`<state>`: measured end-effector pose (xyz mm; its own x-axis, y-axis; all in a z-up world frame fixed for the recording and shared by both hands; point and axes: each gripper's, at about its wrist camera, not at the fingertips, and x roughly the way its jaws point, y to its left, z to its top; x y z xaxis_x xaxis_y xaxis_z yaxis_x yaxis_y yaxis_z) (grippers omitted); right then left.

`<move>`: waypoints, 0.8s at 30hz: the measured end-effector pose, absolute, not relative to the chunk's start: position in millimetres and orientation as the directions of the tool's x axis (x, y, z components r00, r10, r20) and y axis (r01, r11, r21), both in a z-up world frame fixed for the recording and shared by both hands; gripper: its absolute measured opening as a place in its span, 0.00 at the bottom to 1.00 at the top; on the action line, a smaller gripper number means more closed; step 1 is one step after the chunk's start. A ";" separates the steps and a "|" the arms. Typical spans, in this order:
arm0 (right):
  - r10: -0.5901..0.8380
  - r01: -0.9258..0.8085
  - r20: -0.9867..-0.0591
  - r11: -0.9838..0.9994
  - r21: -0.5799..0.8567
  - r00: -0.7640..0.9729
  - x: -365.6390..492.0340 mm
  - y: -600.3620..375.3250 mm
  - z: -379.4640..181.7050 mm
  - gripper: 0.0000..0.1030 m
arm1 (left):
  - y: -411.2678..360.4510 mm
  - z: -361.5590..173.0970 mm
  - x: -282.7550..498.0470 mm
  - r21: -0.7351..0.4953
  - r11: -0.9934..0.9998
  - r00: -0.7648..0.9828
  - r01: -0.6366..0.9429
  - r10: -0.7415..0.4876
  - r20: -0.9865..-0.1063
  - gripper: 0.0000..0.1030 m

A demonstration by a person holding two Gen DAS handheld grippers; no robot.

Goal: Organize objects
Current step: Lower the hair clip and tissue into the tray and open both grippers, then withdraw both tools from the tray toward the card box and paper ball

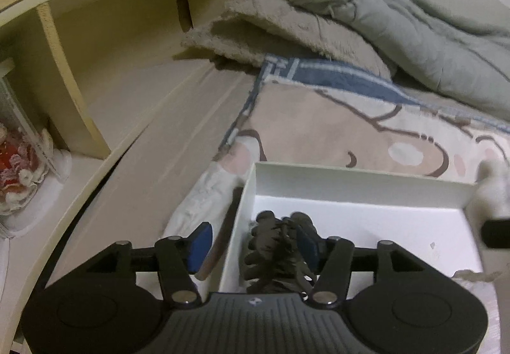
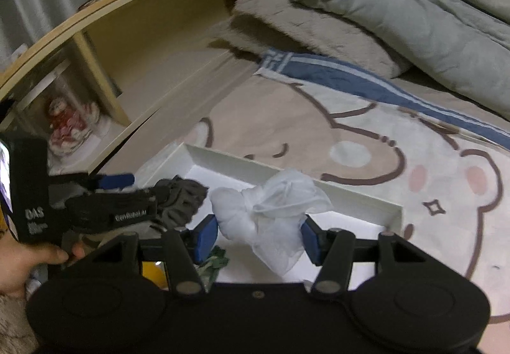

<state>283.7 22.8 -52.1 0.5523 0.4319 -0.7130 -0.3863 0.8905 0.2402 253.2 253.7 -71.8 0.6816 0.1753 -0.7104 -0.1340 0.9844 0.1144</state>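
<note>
A shallow white box (image 1: 350, 177) lies on the bear-print blanket. In its near left corner sits a dark grey knitted bundle (image 1: 274, 245). My left gripper (image 1: 254, 245) straddles that corner and is open. One blue pad (image 1: 200, 244) hangs outside the box wall, clear of the bundle, and the other rests beside the bundle. My right gripper (image 2: 258, 239) is shut on a crumpled white sheer cloth (image 2: 271, 207) above the box (image 2: 360, 197). The right wrist view also shows the left gripper (image 2: 105, 191) and the grey bundle (image 2: 181, 199) at the left.
A wooden headboard shelf (image 1: 127, 35) curves behind the bed, with a doll in a red dress (image 2: 63, 124) in one cubby. A fuzzy beige pillow (image 1: 287, 32) and a grey duvet (image 1: 430, 35) lie at the far right. A green item (image 2: 218, 261) lies under the right gripper.
</note>
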 end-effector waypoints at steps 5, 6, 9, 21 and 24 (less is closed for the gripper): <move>0.433 -0.423 -0.723 0.881 0.214 0.538 286.1 47.0 -57.0 0.55 | 266.6 -60.8 243.7 0.063 0.982 0.685 -0.177 0.169 -0.709 0.67; 0.434 -0.430 -0.724 0.878 0.208 0.536 287.3 53.2 -58.0 0.56 | 269.6 -59.3 241.9 0.055 0.980 0.682 -0.190 0.172 -0.711 0.68; 0.442 -0.466 -0.726 0.864 0.188 0.527 291.2 72.5 -60.9 0.56 | 279.6 -54.2 238.8 0.024 0.975 0.672 -0.221 0.170 -0.720 0.70; 0.412 -0.450 -0.730 0.879 0.159 0.546 294.4 90.9 -64.6 0.95 | 282.3 -40.2 229.1 -0.046 0.977 0.678 -0.210 0.111 -0.727 0.93; 0.401 -0.429 -0.731 0.889 0.162 0.553 292.1 82.2 -63.9 0.97 | 275.4 -37.5 225.8 -0.039 0.981 0.680 -0.190 0.103 -0.726 0.97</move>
<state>292.1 82.2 -63.9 0.5531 0.4006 -0.7305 -0.4289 0.8886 0.1625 225.8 275.4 -37.5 0.6799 0.1028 -0.7261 -0.1903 0.9809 -0.0393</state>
